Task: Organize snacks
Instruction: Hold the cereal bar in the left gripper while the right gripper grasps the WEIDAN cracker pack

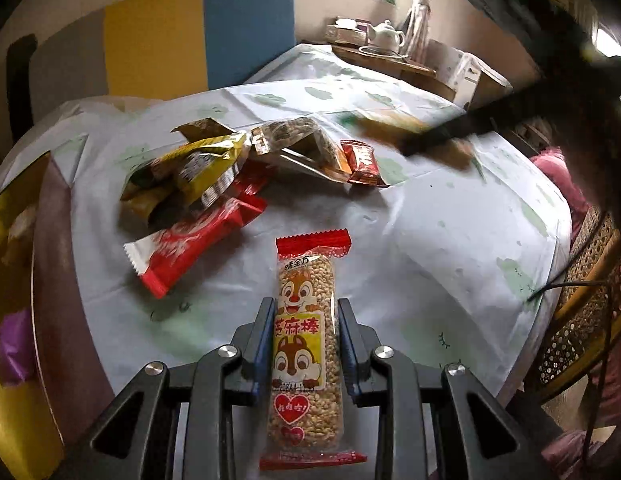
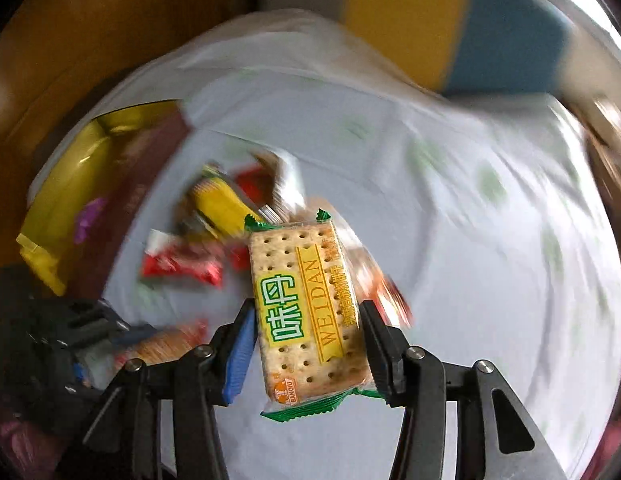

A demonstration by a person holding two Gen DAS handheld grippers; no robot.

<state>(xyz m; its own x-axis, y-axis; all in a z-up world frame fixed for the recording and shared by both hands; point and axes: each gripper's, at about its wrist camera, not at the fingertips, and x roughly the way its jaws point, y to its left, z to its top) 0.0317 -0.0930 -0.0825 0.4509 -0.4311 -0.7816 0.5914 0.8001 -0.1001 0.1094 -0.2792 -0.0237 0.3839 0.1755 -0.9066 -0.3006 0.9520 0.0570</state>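
My left gripper is shut on a sesame stick bar in a clear wrapper with red ends and squirrel pictures, held above the table. My right gripper is shut on a cracker packet with green ends and yellow "WEIDAN" lettering; it shows blurred in the left wrist view. A pile of snacks in yellow, red and clear wrappers lies on the table ahead of the left gripper and blurred in the right wrist view. A yellow box with a purple packet inside sits at the table's left.
The round table has a white cloth with green prints. A small red packet lies right of the pile. The yellow box edge is at the far left. A wicker chair stands at the right, a side table with a teapot behind.
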